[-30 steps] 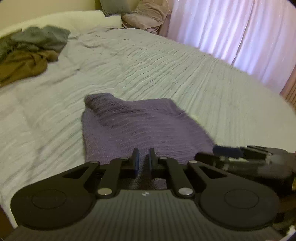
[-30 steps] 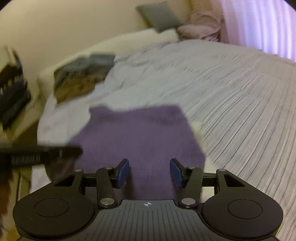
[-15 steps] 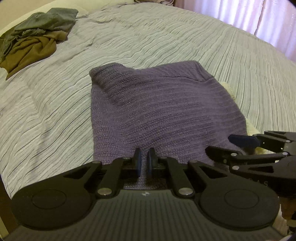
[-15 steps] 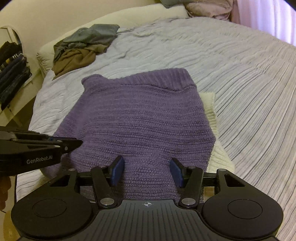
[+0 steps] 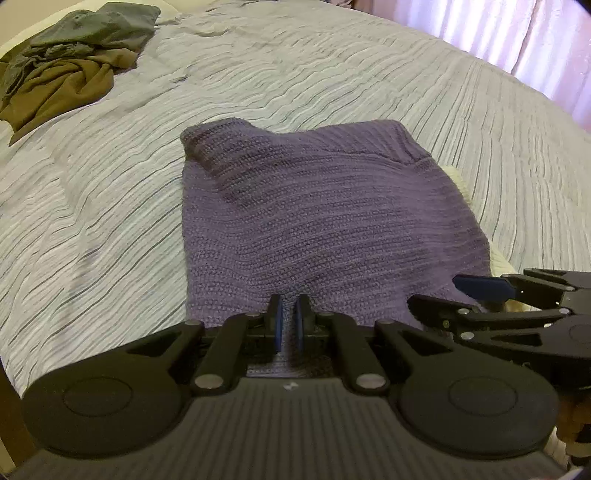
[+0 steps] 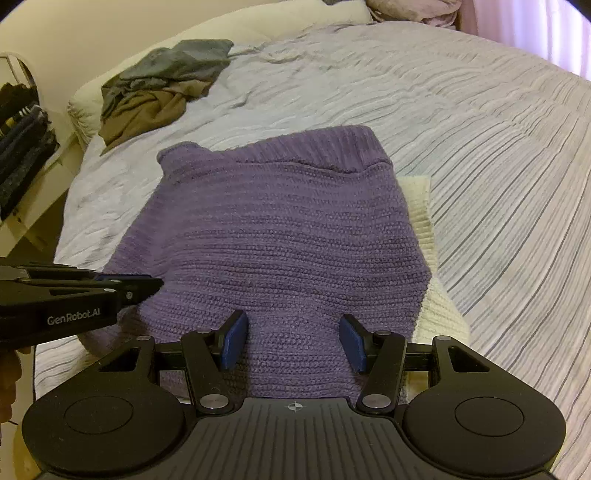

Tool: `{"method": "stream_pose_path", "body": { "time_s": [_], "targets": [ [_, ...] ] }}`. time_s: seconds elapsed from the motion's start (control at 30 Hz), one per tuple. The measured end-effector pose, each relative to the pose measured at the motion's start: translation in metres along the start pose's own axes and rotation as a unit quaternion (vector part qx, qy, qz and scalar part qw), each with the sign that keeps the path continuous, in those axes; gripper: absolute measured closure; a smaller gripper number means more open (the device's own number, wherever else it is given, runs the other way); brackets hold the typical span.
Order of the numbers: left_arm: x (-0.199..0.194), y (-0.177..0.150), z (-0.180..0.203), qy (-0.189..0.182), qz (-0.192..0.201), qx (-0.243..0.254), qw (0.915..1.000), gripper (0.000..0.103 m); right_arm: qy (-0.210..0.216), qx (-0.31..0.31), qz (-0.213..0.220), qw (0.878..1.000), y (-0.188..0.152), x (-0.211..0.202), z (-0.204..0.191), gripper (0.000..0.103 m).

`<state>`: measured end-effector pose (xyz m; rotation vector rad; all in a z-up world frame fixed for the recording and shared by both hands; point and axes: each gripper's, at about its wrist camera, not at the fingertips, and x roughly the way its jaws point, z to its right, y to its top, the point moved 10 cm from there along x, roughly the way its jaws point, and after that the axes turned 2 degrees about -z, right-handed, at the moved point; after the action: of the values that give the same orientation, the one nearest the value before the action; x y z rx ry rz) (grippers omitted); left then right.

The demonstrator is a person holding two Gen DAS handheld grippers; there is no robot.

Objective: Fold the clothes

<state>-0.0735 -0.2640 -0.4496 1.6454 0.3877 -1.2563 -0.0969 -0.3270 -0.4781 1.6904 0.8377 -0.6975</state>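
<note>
A folded purple knit sweater (image 5: 317, 221) lies on the striped bed, resting on a cream knit garment (image 6: 421, 206) that peeks out along its right side. My left gripper (image 5: 288, 314) is shut on the sweater's near edge, with purple knit between its fingers. My right gripper (image 6: 293, 336) is open and empty, its blue pads apart just above the sweater's (image 6: 280, 236) near edge. The right gripper also shows at the right of the left wrist view (image 5: 480, 291), and the left gripper shows at the left of the right wrist view (image 6: 122, 286).
A heap of grey and olive clothes (image 5: 66, 62) lies at the far left of the bed (image 5: 332, 74), near a white pillow (image 6: 229, 26). Dark clothes (image 6: 22, 136) hang beside the bed on the left. Pink curtains (image 5: 517, 37) hang at the far right.
Both grippers came down and closer to the bed, bringing the purple sweater lower until it lies flat. The left stayed shut on the hem and the right stayed open.
</note>
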Motion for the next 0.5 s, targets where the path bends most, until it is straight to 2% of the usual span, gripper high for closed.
{"method": "stream_pose_path", "body": {
  "time_s": [0.13, 0.23, 0.37, 0.5],
  "targets": [
    [0.005, 0.001, -0.001, -0.005, -0.004, 0.005, 1.0000, 0.097, -0.026, -0.008, -0.009, 1.000, 0.002, 0.008, -0.005, 0.049],
    [0.007, 0.003, -0.002, -0.024, -0.013, 0.004, 0.9996, 0.097, -0.026, 0.000, -0.022, 0.999, 0.006, 0.010, -0.003, 0.049],
    [0.002, 0.007, -0.012, -0.077, -0.020, -0.009, 0.9968, 0.097, -0.021, 0.003, -0.039, 0.999, 0.010, 0.010, -0.002, 0.049],
    [-0.013, 0.021, -0.030, -0.147, -0.027, -0.036, 0.9881, 0.098, -0.006, 0.020, -0.060, 0.998, 0.016, 0.005, 0.001, 0.048]
  ]
}}
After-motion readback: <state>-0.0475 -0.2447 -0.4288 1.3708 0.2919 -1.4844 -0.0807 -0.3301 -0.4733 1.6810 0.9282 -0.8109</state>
